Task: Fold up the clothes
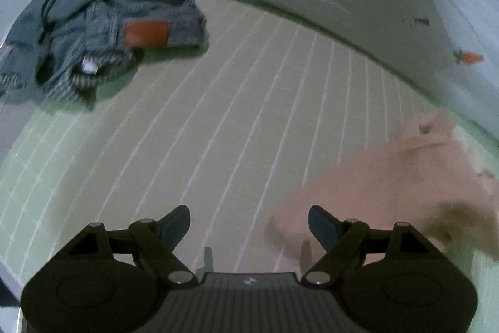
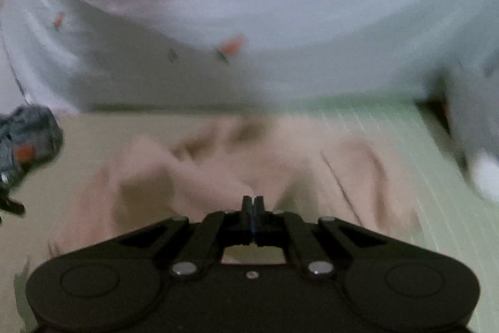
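- Right tool point(image 2: 253, 203): fingers pressed shut, seemingly pinching the pink garment point(image 2: 237, 173), which lay crumpled on the mat just ahead.
- Left tool point(image 1: 249, 223): wide open, empty, beside the garment's edge.
- Best done by catching a second corner with the left, then spreading flat before folding.
- Surface: pale green gridded mat point(image 1: 218, 120); denim heap point(image 1: 103, 27) well apart; patterned white fabric point(image 2: 280, 5) behind.

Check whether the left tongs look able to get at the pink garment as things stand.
Probably yes. The left tongs are open and hold nothing, and the pink garment lies right beside them on the lined mat, with nothing in between. The right tongs look shut on it.
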Tool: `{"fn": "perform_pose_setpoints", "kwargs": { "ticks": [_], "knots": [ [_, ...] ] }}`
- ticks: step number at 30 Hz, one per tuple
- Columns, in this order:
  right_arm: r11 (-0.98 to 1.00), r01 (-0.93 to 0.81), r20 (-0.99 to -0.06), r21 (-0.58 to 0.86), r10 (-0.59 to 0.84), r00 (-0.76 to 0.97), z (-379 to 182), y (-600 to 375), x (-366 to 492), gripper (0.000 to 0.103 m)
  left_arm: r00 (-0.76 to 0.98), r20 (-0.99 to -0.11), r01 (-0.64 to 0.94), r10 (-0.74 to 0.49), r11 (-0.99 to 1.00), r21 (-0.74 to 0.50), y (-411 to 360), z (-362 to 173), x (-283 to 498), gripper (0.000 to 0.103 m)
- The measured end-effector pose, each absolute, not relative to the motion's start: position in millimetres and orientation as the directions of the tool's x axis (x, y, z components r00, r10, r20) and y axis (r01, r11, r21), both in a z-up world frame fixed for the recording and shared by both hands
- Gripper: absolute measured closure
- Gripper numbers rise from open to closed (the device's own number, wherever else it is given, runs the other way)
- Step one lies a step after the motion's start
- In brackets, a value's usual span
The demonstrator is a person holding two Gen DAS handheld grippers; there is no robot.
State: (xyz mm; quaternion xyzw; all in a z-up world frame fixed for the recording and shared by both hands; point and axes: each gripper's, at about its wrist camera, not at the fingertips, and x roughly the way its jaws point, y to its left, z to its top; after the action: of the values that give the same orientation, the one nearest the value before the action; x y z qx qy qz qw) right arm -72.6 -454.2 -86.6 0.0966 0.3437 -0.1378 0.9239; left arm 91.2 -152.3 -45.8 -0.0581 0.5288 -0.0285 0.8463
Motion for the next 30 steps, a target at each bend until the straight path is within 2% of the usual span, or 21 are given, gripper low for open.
{"fn": "perform_pose_setpoints", "kwargs": {
  "ticks": [3,6,8,10,15,16,24,25,26,28,29,30],
  "knots": [
    [0.926,0.371,-0.739,0.070,-0.202,0.643,-110.8,-464.0,-100.9,0.103,0.425,-0.898,0.000,-0.114,0.992,-0.126,-148.8,-49.2,73.5,0.019],
    [0.911,0.404,-0.757,0.081,-0.208,0.619,-115.5,-465.6,-111.7,0.101,0.425,-0.898,0.015,-0.117,0.992,-0.122,-149.1,-49.3,63.3,0.020],
    [0.889,0.434,-0.738,0.143,-0.197,0.645,-109.3,-470.7,-114.7,0.090,0.430,-0.895,0.027,-0.119,0.992,-0.119,-150.3,-48.1,62.1,0.019],
    [0.863,0.461,-0.714,0.207,-0.189,0.674,-102.4,-475.0,-117.6,0.062,0.436,-0.891,0.040,-0.123,0.992,-0.118,-151.6,-46.6,61.6,0.019],
    [0.800,0.523,-0.712,0.295,-0.181,0.679,-103.7,-485.1,-108.4,0.033,0.464,-0.875,0.096,-0.139,0.990,-0.107,-165.1,-43.4,76.2,0.019],
    [0.791,0.533,-0.723,0.300,-0.176,0.668,-108.4,-486.3,-104.3,0.028,0.462,-0.875,0.111,-0.142,0.989,-0.102,-170.2,-45.7,79.6,0.016],
    [0.725,0.598,-0.789,0.341,-0.126,0.602,-144.7,-491.7,-77.9,0.028,0.360,-0.920,0.204,-0.155,0.975,-0.084,-202.8,-87.5,86.4,0.017],
    [0.719,0.603,-0.790,0.347,-0.122,0.600,-147.0,-491.9,-76.6,0.030,0.353,-0.923,0.214,-0.152,0.974,-0.078,-205.7,-90.7,83.7,0.020],
    [0.718,0.604,-0.793,0.346,-0.120,0.597,-148.1,-492.0,-76.1,0.032,0.348,-0.925,0.226,-0.152,0.971,-0.075,-207.6,-92.6,80.9,0.028],
    [0.725,0.601,-0.801,0.336,-0.116,0.588,-149.3,-492.6,-75.8,0.055,0.332,-0.930,0.244,-0.160,0.967,-0.079,-209.4,-96.4,75.3,0.038],
    [0.734,0.595,-0.806,0.327,-0.112,0.581,-149.7,-493.1,-75.9,0.059,0.322,-0.933,0.251,-0.163,0.964,-0.082,-210.2,-98.6,72.3,0.052],
    [0.741,0.588,-0.808,0.325,-0.106,0.580,-150.0,-493.7,-78.6,0.067,0.313,-0.936,0.260,-0.163,0.962,-0.081,-211.2,-100.7,69.0,0.061]
  ]
}}
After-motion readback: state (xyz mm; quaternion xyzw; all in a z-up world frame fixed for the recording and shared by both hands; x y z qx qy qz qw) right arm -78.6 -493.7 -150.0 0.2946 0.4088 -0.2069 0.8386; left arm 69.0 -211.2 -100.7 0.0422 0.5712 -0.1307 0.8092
